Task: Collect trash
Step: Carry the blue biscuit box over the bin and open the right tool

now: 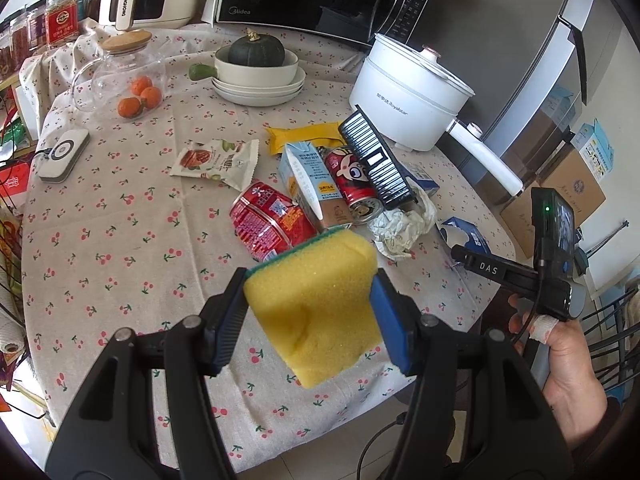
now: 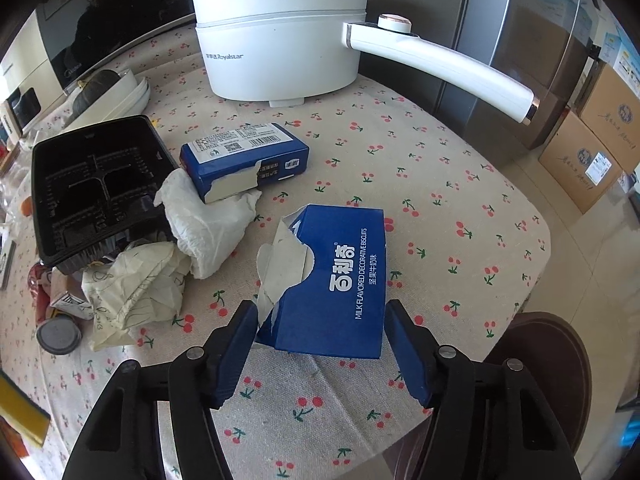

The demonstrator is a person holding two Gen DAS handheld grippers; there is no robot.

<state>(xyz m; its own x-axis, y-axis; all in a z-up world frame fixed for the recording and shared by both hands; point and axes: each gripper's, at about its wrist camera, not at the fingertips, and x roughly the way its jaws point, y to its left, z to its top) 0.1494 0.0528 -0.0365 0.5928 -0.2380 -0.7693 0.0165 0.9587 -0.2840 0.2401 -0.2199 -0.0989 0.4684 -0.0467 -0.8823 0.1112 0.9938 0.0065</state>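
Above the counter (image 1: 120, 240), the left tongs (image 1: 312, 312) clamp a yellow sponge (image 1: 316, 304). The right tongs (image 2: 320, 332) straddle a torn blue biscuit box (image 2: 340, 280), pads not quite pressing it.

Light: bright, even daylight (soft shadows)
Glare: on the fridge (image 2: 516, 40)
Edges: fisheye bending, black corners
Focus: sharp

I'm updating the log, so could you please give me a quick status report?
Left tongs shut on sponge. Right tongs around torn blue box, left pad touching, right just short. Trash pile waiting; nothing blocking.
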